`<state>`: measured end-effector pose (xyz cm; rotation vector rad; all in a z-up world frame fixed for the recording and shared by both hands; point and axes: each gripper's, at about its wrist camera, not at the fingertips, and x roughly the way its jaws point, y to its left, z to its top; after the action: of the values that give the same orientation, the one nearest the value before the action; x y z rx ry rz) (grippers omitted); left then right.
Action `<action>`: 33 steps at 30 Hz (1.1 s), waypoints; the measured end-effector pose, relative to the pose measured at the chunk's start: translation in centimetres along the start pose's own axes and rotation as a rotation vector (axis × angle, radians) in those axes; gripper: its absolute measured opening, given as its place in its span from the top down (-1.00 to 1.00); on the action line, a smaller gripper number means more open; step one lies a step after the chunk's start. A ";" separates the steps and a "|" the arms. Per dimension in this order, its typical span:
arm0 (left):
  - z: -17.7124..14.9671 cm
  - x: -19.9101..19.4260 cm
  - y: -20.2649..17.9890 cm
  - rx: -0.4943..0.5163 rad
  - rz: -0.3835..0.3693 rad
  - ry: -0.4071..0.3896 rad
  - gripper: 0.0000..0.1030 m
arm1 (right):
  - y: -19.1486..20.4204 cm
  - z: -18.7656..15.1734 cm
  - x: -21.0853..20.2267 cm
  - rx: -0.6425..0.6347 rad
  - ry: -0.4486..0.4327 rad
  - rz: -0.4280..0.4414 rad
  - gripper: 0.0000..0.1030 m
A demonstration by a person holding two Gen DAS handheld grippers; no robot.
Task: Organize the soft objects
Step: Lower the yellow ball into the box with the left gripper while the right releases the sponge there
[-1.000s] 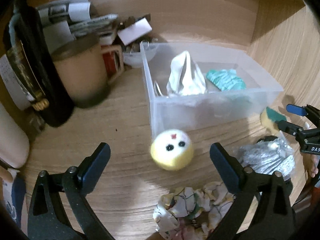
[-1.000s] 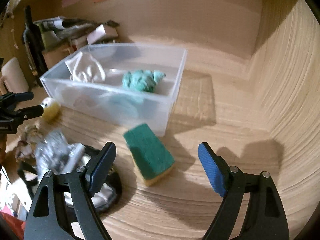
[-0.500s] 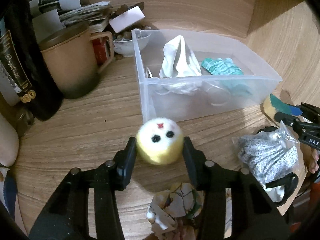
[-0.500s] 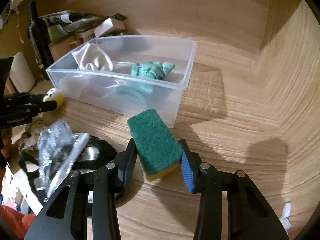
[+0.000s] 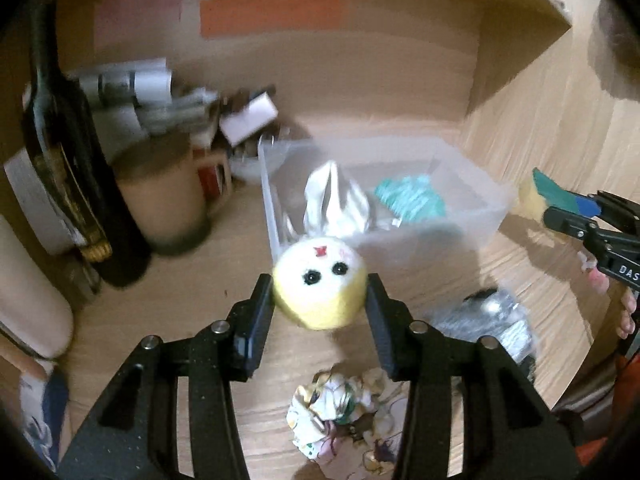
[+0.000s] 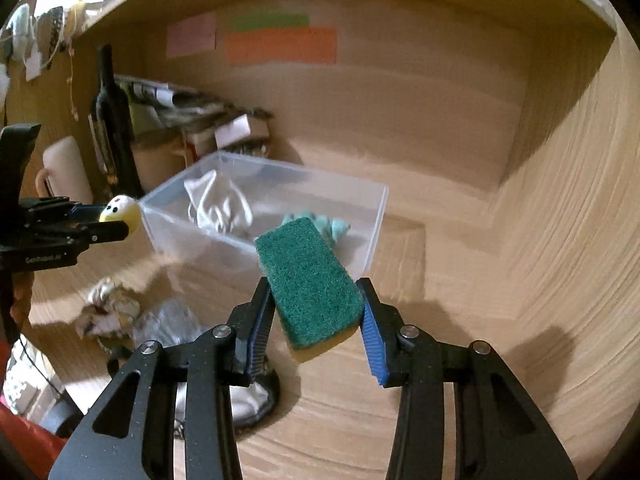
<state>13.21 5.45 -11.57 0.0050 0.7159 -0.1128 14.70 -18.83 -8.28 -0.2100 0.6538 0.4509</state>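
Yellow-and-white plush ball (image 5: 319,284), round, fuzzy, two black bead eyes and a red mark on top, sits clamped between the left gripper's (image 5: 319,300) black fingers, lifted above the tabletop. Green scouring sponge (image 6: 308,280), coarse top over a yellow foam base, rectangular with rounded corners, is pinched between the right gripper's (image 6: 314,312) blue-padded fingers, also off the surface.

Clear plastic bin (image 6: 376,216) at 12 o'clock from both grippers holds a crumpled white cloth (image 6: 218,206) and a teal knitted piece (image 5: 410,198). Wood-grain tabletop (image 6: 440,280), matching wood walls; pink, green and orange paper strips (image 6: 280,44) on the back wall. Dark bottle (image 5: 68,152) and brown mug (image 5: 164,200) at 10 o'clock in the left wrist view. Patterned crumpled fabric (image 5: 344,412) lies at 6 o'clock below the ball. Both grippers point toward the bin.
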 end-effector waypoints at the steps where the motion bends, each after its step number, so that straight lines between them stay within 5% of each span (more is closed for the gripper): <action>1: 0.4 -0.4 -0.2 0.005 0.001 -0.016 0.12 | -0.1 0.4 -0.2 0.001 -0.014 0.001 0.26; 13: 4.5 1.8 -2.5 0.045 -0.040 -0.042 0.12 | 0.3 3.6 1.7 0.023 -0.071 0.036 0.26; 33: 6.7 9.7 -4.9 0.047 -0.117 0.131 0.12 | -0.1 3.8 11.4 0.064 0.136 0.082 0.26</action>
<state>24.39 -0.74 -12.70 0.0156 0.8448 -0.2431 24.75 -13.85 -12.48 -0.1548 0.8112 0.4966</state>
